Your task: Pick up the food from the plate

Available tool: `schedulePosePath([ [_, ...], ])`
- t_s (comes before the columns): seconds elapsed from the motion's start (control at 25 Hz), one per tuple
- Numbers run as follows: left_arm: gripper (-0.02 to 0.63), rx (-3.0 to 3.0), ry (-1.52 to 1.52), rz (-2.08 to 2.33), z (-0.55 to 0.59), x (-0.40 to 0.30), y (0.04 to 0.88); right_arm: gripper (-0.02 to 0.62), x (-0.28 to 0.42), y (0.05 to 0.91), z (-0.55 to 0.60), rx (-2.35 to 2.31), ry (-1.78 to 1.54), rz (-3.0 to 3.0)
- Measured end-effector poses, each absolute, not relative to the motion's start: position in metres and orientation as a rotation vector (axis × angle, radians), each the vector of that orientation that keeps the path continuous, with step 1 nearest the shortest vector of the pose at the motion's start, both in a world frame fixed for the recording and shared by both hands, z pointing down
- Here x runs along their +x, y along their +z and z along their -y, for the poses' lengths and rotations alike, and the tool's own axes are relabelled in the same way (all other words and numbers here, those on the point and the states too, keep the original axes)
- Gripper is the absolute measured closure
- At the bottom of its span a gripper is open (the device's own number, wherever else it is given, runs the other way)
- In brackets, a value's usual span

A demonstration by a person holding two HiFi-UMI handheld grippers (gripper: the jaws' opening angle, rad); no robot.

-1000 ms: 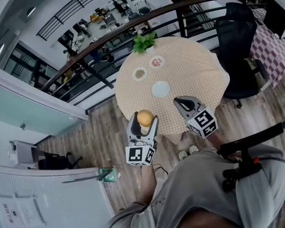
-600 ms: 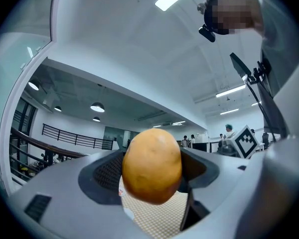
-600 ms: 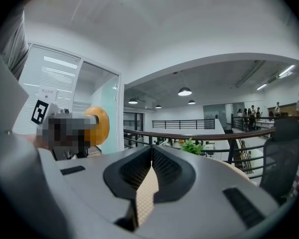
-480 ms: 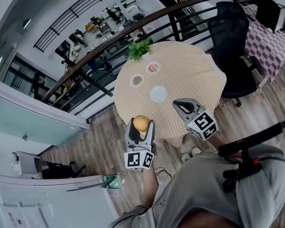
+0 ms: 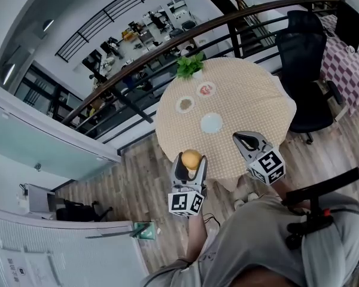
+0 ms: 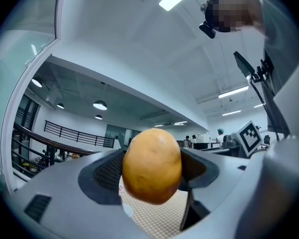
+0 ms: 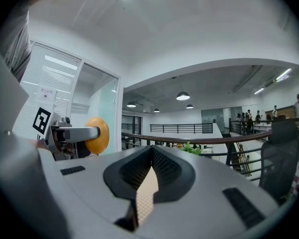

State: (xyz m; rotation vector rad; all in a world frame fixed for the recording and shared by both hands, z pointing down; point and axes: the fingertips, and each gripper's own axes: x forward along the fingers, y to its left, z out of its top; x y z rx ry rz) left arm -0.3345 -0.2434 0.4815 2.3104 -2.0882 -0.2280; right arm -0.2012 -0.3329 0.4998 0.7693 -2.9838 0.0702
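Note:
A round orange-yellow piece of food [image 5: 191, 158] is held up in the air, off the near edge of the round table [image 5: 251, 100]. My left gripper [image 5: 191, 162] is shut on it, a pad pressing each side. The left gripper view shows the food [image 6: 151, 164] filling the gap between the jaws of the left gripper [image 6: 152, 171]. My right gripper [image 5: 240, 139] hovers over the table's near edge, shut with nothing in it. From the right gripper [image 7: 151, 158] the food [image 7: 96, 135] shows at the left. An empty white plate [image 5: 211, 123] lies just beyond both grippers.
Two more small plates, one with brownish food [image 5: 184, 104] and one with reddish food [image 5: 206, 89], lie further back. A green plant [image 5: 190, 66] stands at the table's far edge by a railing [image 5: 167, 46]. A black chair [image 5: 305, 58] stands at the right.
The whole view has shifted a little. Both grippers keep their places by the table's near edge, and the food stays in the left jaws.

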Motion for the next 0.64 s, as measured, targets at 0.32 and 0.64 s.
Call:
schedulePosePath([
  [0.32,0.249,2.374,-0.126,2.083,0.255,-0.324,0.487,0.578,-0.204,0.506,0.334,0.79,0.087,2.984],
  [0.64,0.249,2.394,-0.068,2.134,0.25,-0.333,0.483,0.578,-0.227,0.504,0.327,0.73,0.078,3.02],
])
